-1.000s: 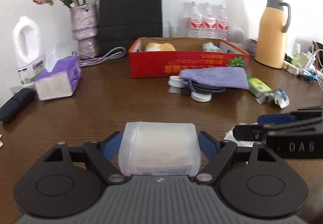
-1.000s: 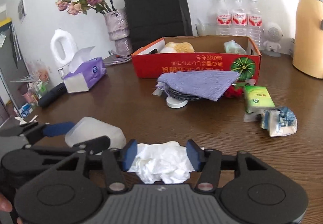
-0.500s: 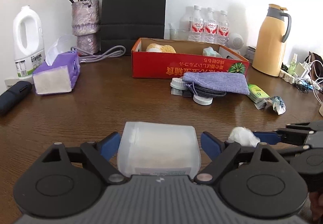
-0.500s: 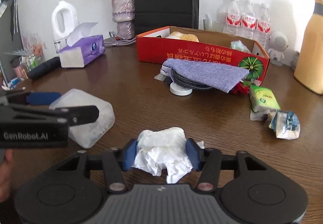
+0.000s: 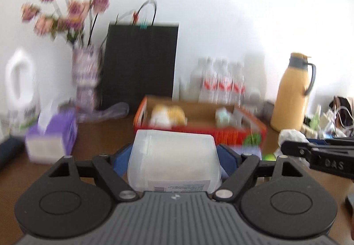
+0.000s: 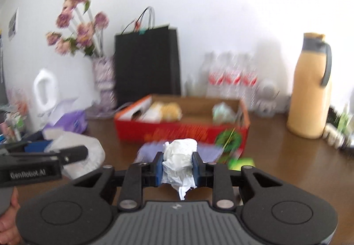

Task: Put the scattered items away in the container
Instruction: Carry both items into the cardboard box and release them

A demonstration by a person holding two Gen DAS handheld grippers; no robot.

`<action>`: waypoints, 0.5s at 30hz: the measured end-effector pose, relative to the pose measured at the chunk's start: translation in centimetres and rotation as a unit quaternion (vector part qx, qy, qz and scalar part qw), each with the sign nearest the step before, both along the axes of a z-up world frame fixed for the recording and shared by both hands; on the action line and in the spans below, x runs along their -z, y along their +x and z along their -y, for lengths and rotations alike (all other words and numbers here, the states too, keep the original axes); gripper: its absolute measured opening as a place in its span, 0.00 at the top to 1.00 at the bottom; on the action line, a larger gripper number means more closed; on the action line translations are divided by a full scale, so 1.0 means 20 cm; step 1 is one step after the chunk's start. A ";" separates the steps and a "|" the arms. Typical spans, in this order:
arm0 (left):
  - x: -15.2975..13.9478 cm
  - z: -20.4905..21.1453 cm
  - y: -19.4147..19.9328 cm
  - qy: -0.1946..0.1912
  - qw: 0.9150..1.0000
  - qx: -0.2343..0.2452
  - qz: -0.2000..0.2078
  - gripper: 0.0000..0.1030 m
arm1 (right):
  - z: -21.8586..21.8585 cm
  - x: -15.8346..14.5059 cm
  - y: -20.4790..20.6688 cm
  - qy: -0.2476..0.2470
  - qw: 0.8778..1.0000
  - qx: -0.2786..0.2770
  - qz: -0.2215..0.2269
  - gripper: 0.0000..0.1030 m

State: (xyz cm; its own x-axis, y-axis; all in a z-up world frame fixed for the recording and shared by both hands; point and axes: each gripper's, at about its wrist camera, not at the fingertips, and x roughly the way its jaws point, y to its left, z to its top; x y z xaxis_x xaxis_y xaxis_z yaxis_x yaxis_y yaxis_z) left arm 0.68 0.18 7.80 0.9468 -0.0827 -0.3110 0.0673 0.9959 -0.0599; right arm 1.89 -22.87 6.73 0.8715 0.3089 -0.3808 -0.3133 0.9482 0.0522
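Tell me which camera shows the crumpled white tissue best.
The right wrist view: the crumpled tissue sits centred and whole, clamped in the right gripper. The left wrist view shows only a blurred bit of it at the right edge, behind a black finger.

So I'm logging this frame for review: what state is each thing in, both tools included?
Left tool: shut on the plastic tub, held off the table.
Right tool: shut on the crumpled tissue, lifted.
Red box: open-topped, some items already inside.
Purple pouch: lying on the table before the box.
Tissue box: open, a sheet sticking up.
Thermos: upright, lid on.
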 end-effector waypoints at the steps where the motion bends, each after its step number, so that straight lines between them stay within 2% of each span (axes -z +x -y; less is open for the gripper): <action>1: -0.05 0.01 0.06 0.006 1.000 0.004 0.010 0.20 | 0.01 -0.04 0.04 0.000 1.000 0.002 0.009 0.75; 4: -0.18 0.05 0.33 0.017 1.000 0.017 0.014 0.19 | 0.03 -0.15 0.20 0.001 1.000 0.003 0.029 0.75; 8: -0.25 0.13 0.84 0.010 0.999 0.028 -0.043 0.19 | 0.04 -0.29 0.61 0.008 1.000 -0.017 0.000 0.74; 10: -0.22 0.20 1.11 0.011 0.995 0.032 -0.098 0.19 | 0.04 -0.31 0.90 -0.008 0.999 -0.019 -0.049 0.74; 12: -0.14 0.28 1.37 0.007 0.985 0.051 -0.163 0.19 | 0.04 -0.28 1.18 -0.028 0.995 -0.012 -0.098 0.74; 15: 0.01 0.36 1.61 0.007 0.975 0.032 -0.218 0.19 | 0.01 -0.18 1.50 -0.069 0.984 0.000 -0.163 0.74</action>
State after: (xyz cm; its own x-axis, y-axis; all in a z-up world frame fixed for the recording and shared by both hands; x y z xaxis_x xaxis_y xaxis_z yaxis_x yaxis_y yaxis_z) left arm 32.97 -7.03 7.63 0.7175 -0.1308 -0.6842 0.1015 0.9914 -0.0831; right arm 31.86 -23.06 10.26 0.6953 0.2347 -0.6793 -0.3018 0.9532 0.0204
